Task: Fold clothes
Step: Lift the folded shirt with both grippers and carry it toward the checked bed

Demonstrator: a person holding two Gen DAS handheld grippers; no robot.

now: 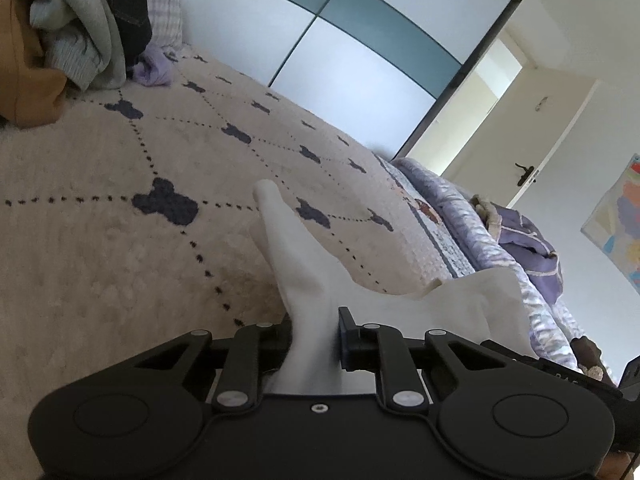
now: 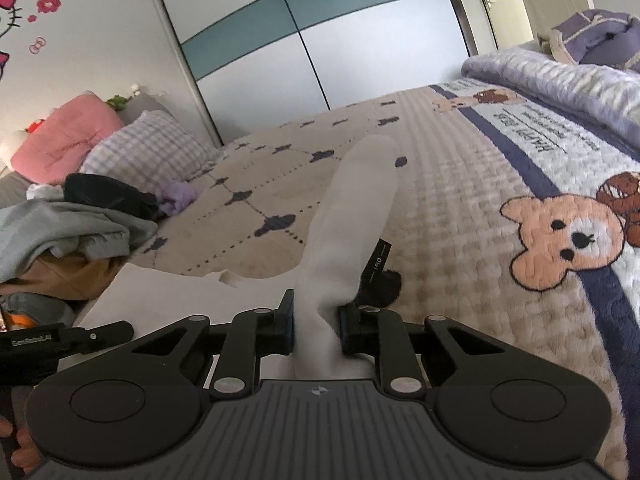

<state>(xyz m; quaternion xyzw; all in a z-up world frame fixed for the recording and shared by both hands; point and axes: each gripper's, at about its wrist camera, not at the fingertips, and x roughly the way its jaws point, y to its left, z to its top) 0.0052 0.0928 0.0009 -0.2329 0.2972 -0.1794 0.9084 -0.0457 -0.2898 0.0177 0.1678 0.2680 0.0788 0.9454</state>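
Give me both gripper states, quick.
Left gripper: closed on the white garment.
Right gripper: closed on the same white garment.

White garment [image 2: 348, 216], beige blanket [image 1: 100, 248] with navy bear shapes, pink cushion [image 2: 64, 140], lilac checked pillow [image 2: 148, 148]

Open beige bedspread [image 2: 440, 208] stretches ahead of both grippers, offering clear passage across the bed's middle. A heap of unfolded clothes [image 2: 76, 232] and a checked pillow [image 2: 148, 148] block the left side, while a rolled purple blanket [image 2: 600, 36] occupies the far right corner.
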